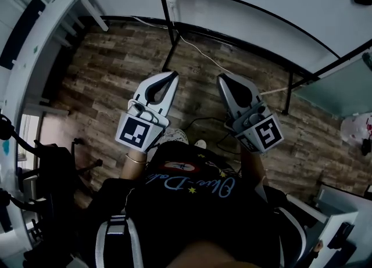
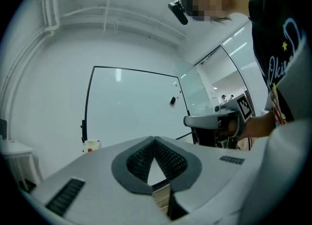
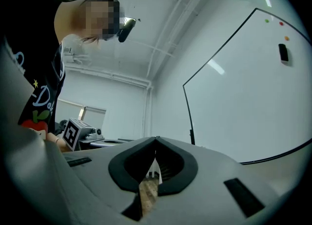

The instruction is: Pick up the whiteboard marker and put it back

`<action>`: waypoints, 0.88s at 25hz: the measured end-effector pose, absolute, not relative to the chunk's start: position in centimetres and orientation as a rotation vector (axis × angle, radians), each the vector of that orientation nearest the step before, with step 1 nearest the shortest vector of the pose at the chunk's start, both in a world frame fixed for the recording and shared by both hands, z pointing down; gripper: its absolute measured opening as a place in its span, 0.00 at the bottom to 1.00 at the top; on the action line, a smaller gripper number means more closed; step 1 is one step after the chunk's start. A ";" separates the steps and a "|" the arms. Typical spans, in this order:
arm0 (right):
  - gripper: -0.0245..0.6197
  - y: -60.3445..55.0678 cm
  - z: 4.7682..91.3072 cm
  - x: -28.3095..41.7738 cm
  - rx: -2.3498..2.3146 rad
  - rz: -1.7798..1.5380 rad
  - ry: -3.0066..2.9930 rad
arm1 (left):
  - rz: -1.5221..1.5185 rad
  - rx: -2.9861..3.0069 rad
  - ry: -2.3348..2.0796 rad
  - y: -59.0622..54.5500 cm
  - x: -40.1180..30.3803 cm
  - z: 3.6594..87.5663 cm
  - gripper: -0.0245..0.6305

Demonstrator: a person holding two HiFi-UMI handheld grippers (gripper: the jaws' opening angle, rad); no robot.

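Floor (image 1: 116, 69): wood planks | whiteboard (image 2: 131, 104) (white wall (image 2: 44, 97) behind) | left claw (image 1: 172, 75), right claw (image 1: 222, 78) clenched, empty

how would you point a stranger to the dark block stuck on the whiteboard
Find the big black-framed whiteboard. High on its face in the right gripper view sits the dark block. It is the only dark rectangle there; the dots above it are tiny, round and coloured.
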State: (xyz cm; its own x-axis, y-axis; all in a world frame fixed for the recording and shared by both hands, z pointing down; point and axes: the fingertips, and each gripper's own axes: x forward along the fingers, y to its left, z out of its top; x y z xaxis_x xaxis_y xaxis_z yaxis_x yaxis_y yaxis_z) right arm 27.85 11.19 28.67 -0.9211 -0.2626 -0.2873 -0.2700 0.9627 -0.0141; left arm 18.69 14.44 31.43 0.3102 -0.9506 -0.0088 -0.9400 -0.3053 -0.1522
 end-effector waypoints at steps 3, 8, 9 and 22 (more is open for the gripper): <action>0.08 11.4 28.8 28.0 -0.390 0.035 2.827 | -0.146 -2.446 1.757 14.3 19.1 31.4 0.02; 0.08 10.8 28.8 27.8 -0.381 0.036 2.822 | -0.166 -2.443 1.743 13.5 19.2 31.4 0.02; 0.08 10.6 28.8 27.7 -0.376 0.037 2.826 | -0.167 -2.441 1.744 13.3 19.1 31.4 0.02; 0.08 5.6 28.3 21.8 -0.372 0.113 2.862 | -0.080 -2.458 1.708 6.9 14.0 31.6 0.02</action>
State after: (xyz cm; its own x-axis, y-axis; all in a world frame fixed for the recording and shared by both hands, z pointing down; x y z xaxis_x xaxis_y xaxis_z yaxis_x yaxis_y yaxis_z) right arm 21.76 5.60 28.28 -0.9356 -0.2413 -0.2578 -0.2608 0.9644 0.0439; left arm 13.99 6.86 31.65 0.3513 -0.9354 -0.0402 -0.9276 -0.3419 -0.1505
